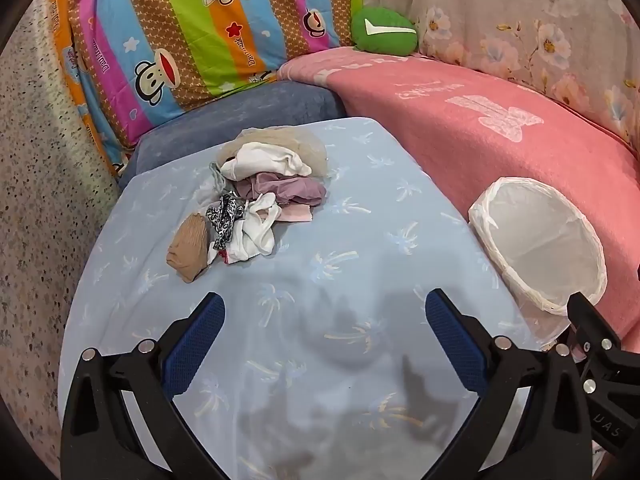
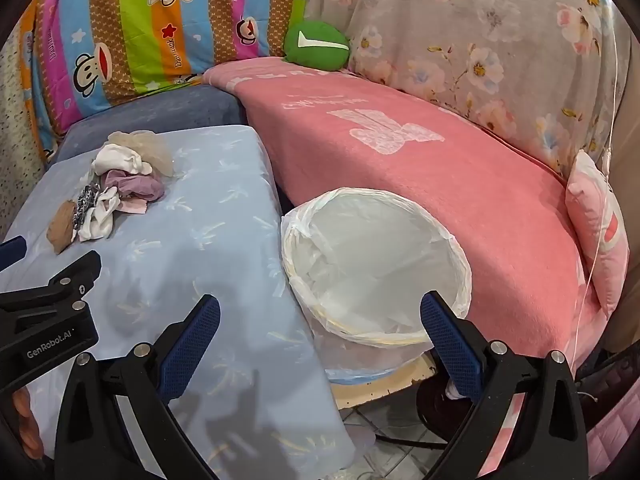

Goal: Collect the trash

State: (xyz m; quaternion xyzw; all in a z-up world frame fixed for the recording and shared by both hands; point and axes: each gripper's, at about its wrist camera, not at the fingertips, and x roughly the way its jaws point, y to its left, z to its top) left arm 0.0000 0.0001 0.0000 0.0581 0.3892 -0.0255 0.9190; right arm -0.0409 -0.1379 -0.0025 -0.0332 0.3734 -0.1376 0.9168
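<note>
A pile of crumpled cloth scraps (image 1: pixel 256 196) in white, mauve, tan and leopard print lies on the light-blue covered table (image 1: pixel 360 240), also seen as the pile (image 2: pixel 112 196) at the left of the right wrist view. A bin lined with a white plastic bag (image 1: pixel 540 248) stands at the table's right edge, its mouth wide and nothing visible in the bin (image 2: pixel 372 264). My left gripper (image 1: pixel 325 306) hovers open over bare blue cloth, short of the pile. My right gripper (image 2: pixel 320 308) is open above the table's edge and the bin's near rim. Neither holds anything.
A pink blanket (image 2: pixel 420 160) covers the sofa seat behind the bin. A green cushion (image 1: pixel 383 32), a striped monkey-print quilt (image 1: pixel 180 32) and a floral cloth (image 2: pixel 480 40) stand at the back. A pink pillow (image 2: pixel 596 224) leans at the right. Tiled floor (image 2: pixel 384 420) shows below the bin.
</note>
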